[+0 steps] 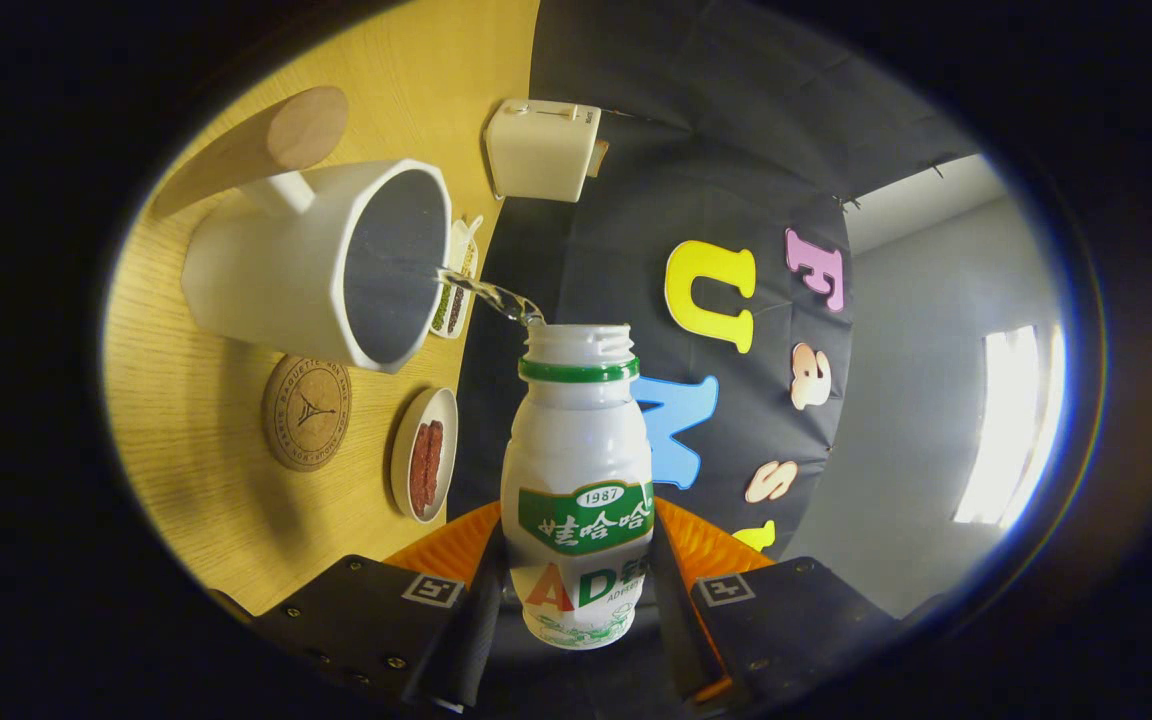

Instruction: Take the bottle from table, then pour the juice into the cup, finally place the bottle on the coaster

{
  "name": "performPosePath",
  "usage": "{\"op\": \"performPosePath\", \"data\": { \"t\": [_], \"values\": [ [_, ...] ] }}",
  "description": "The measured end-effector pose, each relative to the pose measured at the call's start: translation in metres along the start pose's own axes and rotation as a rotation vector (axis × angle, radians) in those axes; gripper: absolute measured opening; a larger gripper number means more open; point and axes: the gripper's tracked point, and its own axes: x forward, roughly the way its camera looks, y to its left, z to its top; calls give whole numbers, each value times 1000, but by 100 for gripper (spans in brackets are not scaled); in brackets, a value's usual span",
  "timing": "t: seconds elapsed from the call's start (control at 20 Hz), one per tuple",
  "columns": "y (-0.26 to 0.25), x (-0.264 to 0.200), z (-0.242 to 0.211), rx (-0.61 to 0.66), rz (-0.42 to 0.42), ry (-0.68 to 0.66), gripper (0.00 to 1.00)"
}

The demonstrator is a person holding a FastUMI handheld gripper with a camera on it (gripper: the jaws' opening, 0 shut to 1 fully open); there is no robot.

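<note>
Your claw (576, 600) is squeezing the bottle (577, 480) and you are pouring juice into the cup (321, 265). The coaster (306, 412) near it is still waiting.

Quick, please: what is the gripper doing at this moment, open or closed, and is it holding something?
Gripper: closed on the white plastic bottle with green label, one finger on each side, tilted so liquid streams into the white cup.

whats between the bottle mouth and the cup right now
In the gripper view, a thin clear stream of liquid arcs from the bottle mouth into the cup. The gripper jaws clamp the bottle's lower body.
</note>
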Motion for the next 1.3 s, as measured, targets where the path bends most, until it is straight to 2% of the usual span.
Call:
{"op": "performPosePath", "data": {
  "t": [1.3],
  "values": [
    [-4, -1, 0, -63, -6, -11, 70]
  ]
}}
